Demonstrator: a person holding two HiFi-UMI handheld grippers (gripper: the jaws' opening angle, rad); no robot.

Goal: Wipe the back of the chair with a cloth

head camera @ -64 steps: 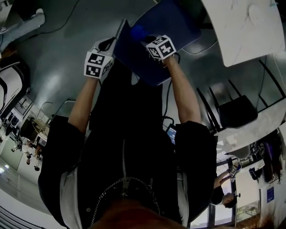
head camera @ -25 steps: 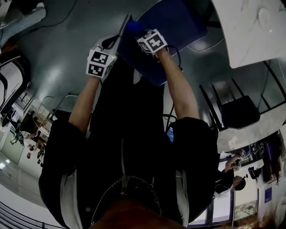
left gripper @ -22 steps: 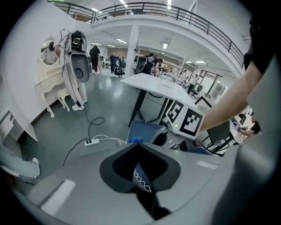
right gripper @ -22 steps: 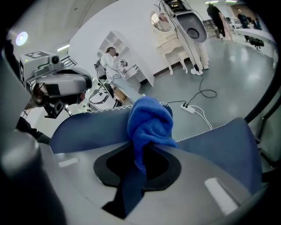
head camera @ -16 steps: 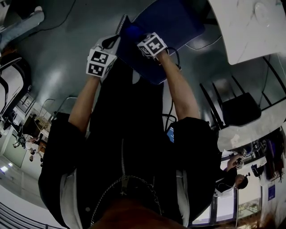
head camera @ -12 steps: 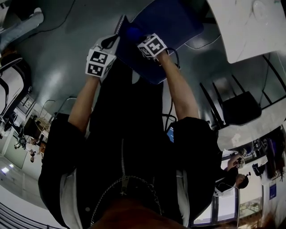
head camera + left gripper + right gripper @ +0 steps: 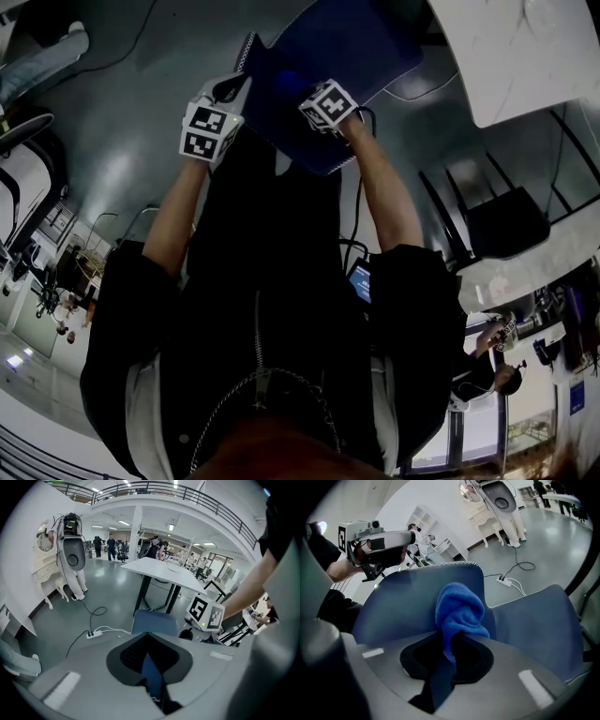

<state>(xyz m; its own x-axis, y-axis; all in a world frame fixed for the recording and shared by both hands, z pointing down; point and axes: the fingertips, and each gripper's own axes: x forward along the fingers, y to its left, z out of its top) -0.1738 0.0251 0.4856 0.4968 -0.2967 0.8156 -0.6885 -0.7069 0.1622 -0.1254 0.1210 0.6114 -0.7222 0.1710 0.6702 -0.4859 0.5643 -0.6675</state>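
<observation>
The blue chair's back (image 7: 281, 122) stands on edge in front of me, and its seat (image 7: 361, 42) lies beyond. My left gripper (image 7: 236, 89) is shut on the left edge of the chair back (image 7: 152, 677), seen as a thin blue strip between the jaws. My right gripper (image 7: 307, 94) is shut on a bunched blue cloth (image 7: 459, 611). The cloth presses against the chair back (image 7: 403, 606). The left gripper (image 7: 379, 543) shows at that back's upper corner. The seat (image 7: 539, 620) spreads to the right.
A white table (image 7: 525, 47) stands right of the chair, and a black chair (image 7: 502, 225) nearer me on the right. A power strip with cables (image 7: 93, 633) lies on the grey floor. A white-legged robot (image 7: 70, 550) and distant people stand beyond.
My right gripper with the cloth slid up and left across the chair back, then back down and right. The left gripper kept its hold and barely moved.
</observation>
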